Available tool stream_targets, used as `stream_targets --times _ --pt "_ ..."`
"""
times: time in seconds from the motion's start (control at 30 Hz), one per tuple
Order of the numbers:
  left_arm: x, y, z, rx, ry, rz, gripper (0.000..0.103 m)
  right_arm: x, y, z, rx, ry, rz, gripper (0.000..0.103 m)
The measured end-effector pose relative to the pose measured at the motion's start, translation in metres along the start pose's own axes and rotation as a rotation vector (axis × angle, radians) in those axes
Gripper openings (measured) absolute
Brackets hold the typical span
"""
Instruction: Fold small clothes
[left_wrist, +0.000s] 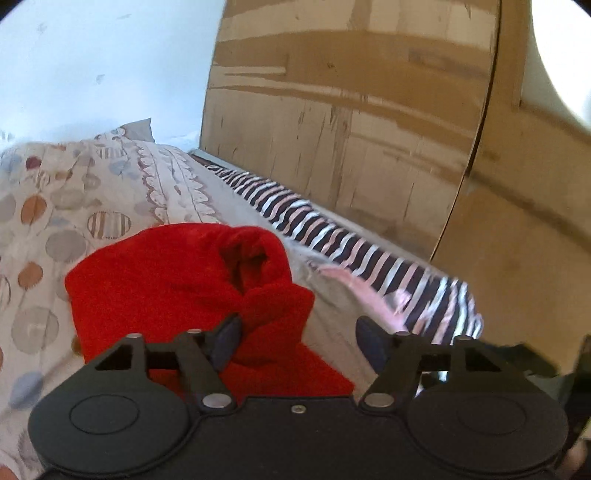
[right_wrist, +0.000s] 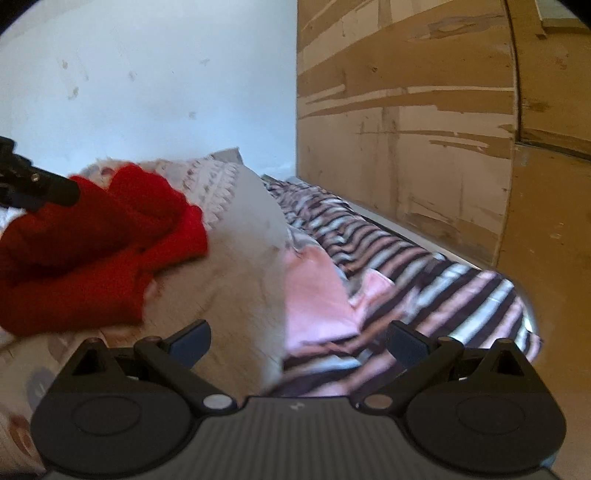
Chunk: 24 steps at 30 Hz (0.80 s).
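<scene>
A red fleece garment lies bunched on the patterned bedcover, just in front of my left gripper. That gripper is open, its jaws wide apart. Its left pad sits against a fold of the red cloth and the right pad is clear of it. In the right wrist view the red garment is at the left, with a left gripper finger over it. My right gripper is open over the pale cover, nothing between its fingers. A pink garment lies just ahead of it.
A dark-and-pink striped cloth runs along the bed's far edge, also visible as the striped cloth. A tall wooden panel stands close behind the bed. A white wall is at the left.
</scene>
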<state>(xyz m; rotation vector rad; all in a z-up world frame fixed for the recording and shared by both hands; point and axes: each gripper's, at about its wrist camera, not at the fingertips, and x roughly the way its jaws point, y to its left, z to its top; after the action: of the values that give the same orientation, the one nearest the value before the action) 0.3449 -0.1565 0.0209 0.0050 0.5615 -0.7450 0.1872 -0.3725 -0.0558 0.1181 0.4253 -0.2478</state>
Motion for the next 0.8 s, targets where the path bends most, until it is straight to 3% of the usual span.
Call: stream_targets --times 0.13,0.23,0.37,0.47,0.6,0.63,0.7,0.8 --pt "-0.026 0.006 0.0 -0.086 -0.069 0.009 0.095 0.008 0.009 0.02 0.031 -0.038 0.049 0.103" --pt "-0.043 0.016 0.001 -0.159 -0.122 0.078 0.097 0.016 0.014 0.042 0.086 -0.071 0.095 0.103" --pt "-0.052 0.048 0.001 -0.343 -0.154 0.21 0.099 0.035 0.024 0.08 0.163 -0.12 0.175 0.103" --pt "-0.046 0.071 0.0 -0.457 -0.112 0.291 0.099 0.056 0.039 0.108 0.199 -0.086 0.231 0.103" --pt "-0.036 0.086 -0.008 -0.505 -0.055 0.336 0.098 0.082 0.064 0.121 0.173 -0.021 0.305 0.102" --pt "-0.033 0.089 -0.012 -0.51 -0.038 0.332 0.098 0.088 0.068 0.12 0.167 0.003 0.321 0.098" --pt "-0.028 0.091 -0.019 -0.517 -0.007 0.324 0.098 0.091 0.071 0.114 0.17 0.029 0.35 0.062" --pt "-0.025 0.091 -0.025 -0.531 0.011 0.286 0.098 0.087 0.073 0.101 0.166 0.049 0.354 0.016"
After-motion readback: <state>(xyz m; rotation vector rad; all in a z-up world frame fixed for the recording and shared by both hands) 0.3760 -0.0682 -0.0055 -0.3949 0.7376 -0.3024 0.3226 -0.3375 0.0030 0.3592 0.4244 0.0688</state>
